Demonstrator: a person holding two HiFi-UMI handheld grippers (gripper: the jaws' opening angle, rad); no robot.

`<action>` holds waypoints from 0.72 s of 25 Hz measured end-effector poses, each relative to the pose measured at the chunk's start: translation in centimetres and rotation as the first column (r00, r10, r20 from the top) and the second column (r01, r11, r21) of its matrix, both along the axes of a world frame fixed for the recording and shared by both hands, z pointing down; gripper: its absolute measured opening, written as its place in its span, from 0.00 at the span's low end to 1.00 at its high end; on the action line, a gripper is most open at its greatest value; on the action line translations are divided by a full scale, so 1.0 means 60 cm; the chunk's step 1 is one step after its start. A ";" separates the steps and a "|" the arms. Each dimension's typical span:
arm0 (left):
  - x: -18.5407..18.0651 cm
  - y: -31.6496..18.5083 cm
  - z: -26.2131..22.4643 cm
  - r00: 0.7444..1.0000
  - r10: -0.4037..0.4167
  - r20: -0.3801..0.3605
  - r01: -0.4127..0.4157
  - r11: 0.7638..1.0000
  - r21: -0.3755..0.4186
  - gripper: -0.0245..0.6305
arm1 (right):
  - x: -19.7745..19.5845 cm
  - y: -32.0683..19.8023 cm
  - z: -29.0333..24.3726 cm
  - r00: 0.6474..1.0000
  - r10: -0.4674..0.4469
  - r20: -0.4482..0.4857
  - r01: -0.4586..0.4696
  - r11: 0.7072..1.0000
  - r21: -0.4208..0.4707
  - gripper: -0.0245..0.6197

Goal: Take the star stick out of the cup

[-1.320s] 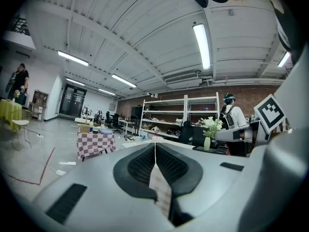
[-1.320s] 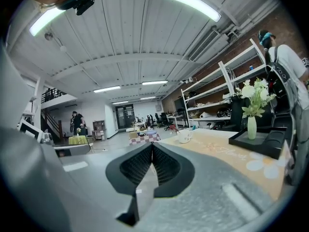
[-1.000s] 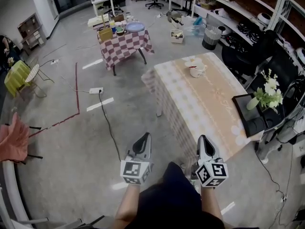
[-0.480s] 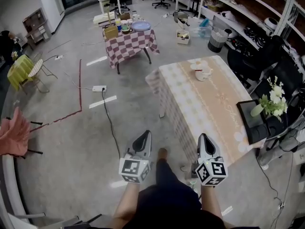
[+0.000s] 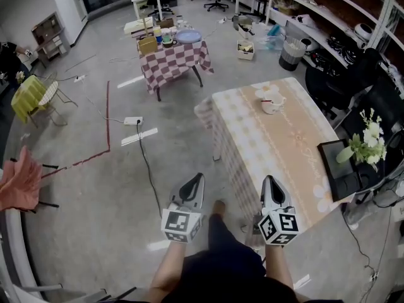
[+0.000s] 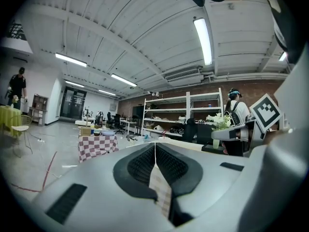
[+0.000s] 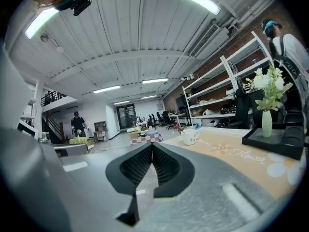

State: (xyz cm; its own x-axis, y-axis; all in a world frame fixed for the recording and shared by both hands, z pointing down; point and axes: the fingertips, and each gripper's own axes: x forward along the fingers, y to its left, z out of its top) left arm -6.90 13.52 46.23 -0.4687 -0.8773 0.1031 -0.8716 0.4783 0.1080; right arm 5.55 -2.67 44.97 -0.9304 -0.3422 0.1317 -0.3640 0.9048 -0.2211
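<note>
Concrete floor (image 5: 95, 188) is seen at the left, with a checked table (image 5: 173, 59) far off. Nearer, the left gripper (image 5: 194, 183) and the right gripper (image 5: 270, 185) are held clenched and empty. At the right, the cup (image 5: 271, 103) is set on the far end of a long clothed table (image 5: 284, 156); its contents cannot be made out.

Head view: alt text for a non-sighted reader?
The left hand-held gripper and right hand-held gripper, both shut and empty, are held low before a long table on a concrete floor. A white cup sits near its far end; flowers stand on a black tray at its right edge.
</note>
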 end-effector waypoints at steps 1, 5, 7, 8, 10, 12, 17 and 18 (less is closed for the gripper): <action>-0.007 -0.005 -0.001 1.000 0.004 0.001 -0.004 1.000 0.001 0.06 | -0.008 -0.004 0.000 1.000 0.001 0.000 -0.001 1.000 0.001 0.04; -0.039 -0.025 -0.009 1.000 0.003 0.005 -0.004 1.000 0.007 0.06 | -0.040 -0.023 0.002 1.000 0.001 -0.006 -0.001 1.000 -0.002 0.04; -0.054 -0.035 -0.012 1.000 0.005 0.013 -0.005 1.000 0.008 0.06 | -0.055 -0.034 0.001 1.000 0.002 -0.006 -0.002 1.000 -0.003 0.04; -0.061 -0.040 -0.012 1.000 0.006 0.016 -0.006 1.000 0.008 0.06 | -0.063 -0.039 0.000 1.000 0.002 -0.005 -0.002 1.000 -0.003 0.04; -0.080 -0.047 -0.008 1.000 0.002 0.015 -0.002 1.000 0.003 0.06 | -0.080 -0.050 -0.003 1.000 0.002 -0.006 -0.002 1.000 0.000 0.04; -0.102 -0.057 -0.006 1.000 -0.007 0.009 0.007 1.000 0.003 0.06 | -0.097 -0.060 -0.003 1.000 0.000 -0.011 0.000 1.000 0.001 0.04; -0.139 -0.097 -0.007 1.000 0.003 0.000 -0.003 1.000 0.008 0.06 | -0.135 -0.094 -0.001 1.000 0.004 -0.015 -0.004 1.000 -0.006 0.04; -0.146 -0.106 -0.007 1.000 0.006 -0.001 -0.006 1.000 0.006 0.06 | -0.143 -0.101 -0.002 1.000 0.005 -0.016 -0.005 1.000 -0.006 0.04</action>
